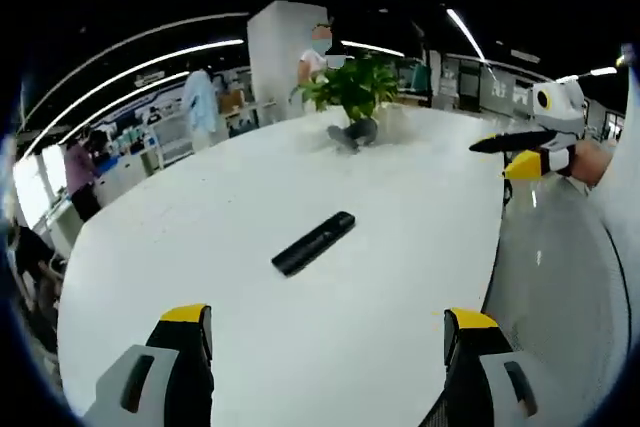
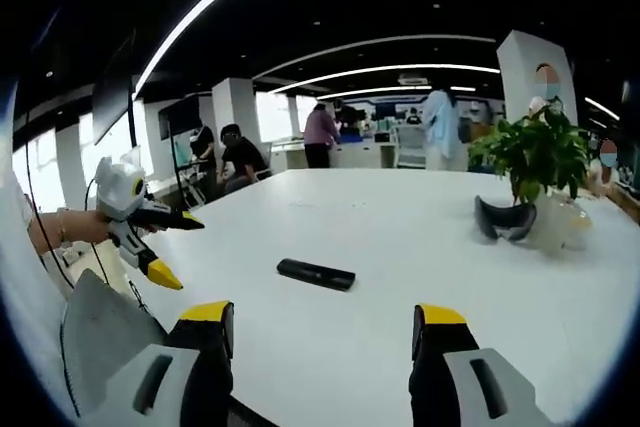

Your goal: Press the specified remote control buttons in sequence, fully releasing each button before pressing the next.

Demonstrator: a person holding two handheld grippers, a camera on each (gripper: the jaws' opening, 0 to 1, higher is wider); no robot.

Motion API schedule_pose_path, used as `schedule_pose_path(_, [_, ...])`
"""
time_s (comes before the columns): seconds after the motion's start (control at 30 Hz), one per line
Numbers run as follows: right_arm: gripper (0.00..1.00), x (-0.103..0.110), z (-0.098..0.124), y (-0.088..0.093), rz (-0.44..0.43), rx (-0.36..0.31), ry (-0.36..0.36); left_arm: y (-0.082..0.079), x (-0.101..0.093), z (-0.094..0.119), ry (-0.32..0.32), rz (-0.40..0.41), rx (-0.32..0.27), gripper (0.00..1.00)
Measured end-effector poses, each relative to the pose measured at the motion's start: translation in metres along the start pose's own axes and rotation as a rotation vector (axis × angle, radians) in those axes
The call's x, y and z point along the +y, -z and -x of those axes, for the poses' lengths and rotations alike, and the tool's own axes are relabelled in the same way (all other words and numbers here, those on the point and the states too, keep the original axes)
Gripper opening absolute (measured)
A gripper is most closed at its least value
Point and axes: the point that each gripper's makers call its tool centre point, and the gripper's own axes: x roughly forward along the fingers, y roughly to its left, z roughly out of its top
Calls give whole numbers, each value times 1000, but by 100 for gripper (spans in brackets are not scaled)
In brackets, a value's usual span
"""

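Note:
A black remote control (image 1: 314, 243) lies flat on the white table (image 1: 230, 217), well ahead of my left gripper (image 1: 330, 332), whose jaws stand wide apart with nothing between them. In the right gripper view the same remote (image 2: 316, 274) lies ahead and slightly left of my right gripper (image 2: 325, 327), also open and empty. Each gripper appears in the other's view: the right one (image 1: 520, 152) at the table's right edge, the left one (image 2: 170, 247) at its left edge, both with jaws spread, held by a hand.
A potted green plant (image 1: 352, 87) stands at the far end of the table, with a dark object (image 2: 503, 219) by its base. Several people stand or sit beyond the table among desks and white pillars. The table's edge (image 1: 495, 247) curves along the right.

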Motion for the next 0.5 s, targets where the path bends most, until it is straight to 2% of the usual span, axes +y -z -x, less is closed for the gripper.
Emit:
schedule_pose_path(0.1, [71, 3, -2, 5, -6, 26, -10, 6, -1, -13, 34, -93, 73, 100])
schedule_pose_path(0.13, [71, 4, -1, 8, -6, 37, -14, 9, -3, -17, 64, -106, 107, 100])
schedule_pose_path(0.23, [70, 7, -1, 13, -1, 60, -19, 13, -7, -27, 127, -120, 163, 100])
schedule_pose_path(0.5, [68, 9, 2, 22, 10, 96, -34, 6, 4, -56, 188, -124, 205, 100])
